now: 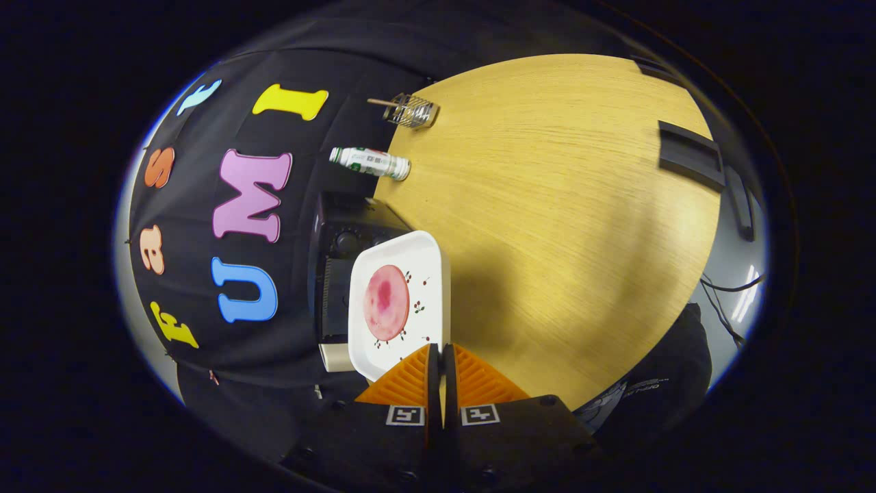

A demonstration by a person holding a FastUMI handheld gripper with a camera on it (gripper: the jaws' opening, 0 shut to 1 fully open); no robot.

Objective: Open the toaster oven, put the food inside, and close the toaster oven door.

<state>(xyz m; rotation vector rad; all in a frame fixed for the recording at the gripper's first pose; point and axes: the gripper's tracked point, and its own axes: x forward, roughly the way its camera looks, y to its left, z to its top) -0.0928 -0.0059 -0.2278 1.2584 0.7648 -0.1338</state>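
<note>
Gripper point(441, 356) with its two fingers drawn together on the near rim of the white plate point(424, 257), which carries a round pink slice of food point(386, 302) and extends straight ahead of the fingertips, held rolled onto its side. The dark toaster oven point(337, 274) lies just beyond the plate, on its food-bearing side, against the booth wall at the edge of the wooden table point(547, 205). Judged from this, the plate must travel forward and toward that side to reach the oven; whether the door is open cannot be told
</note>
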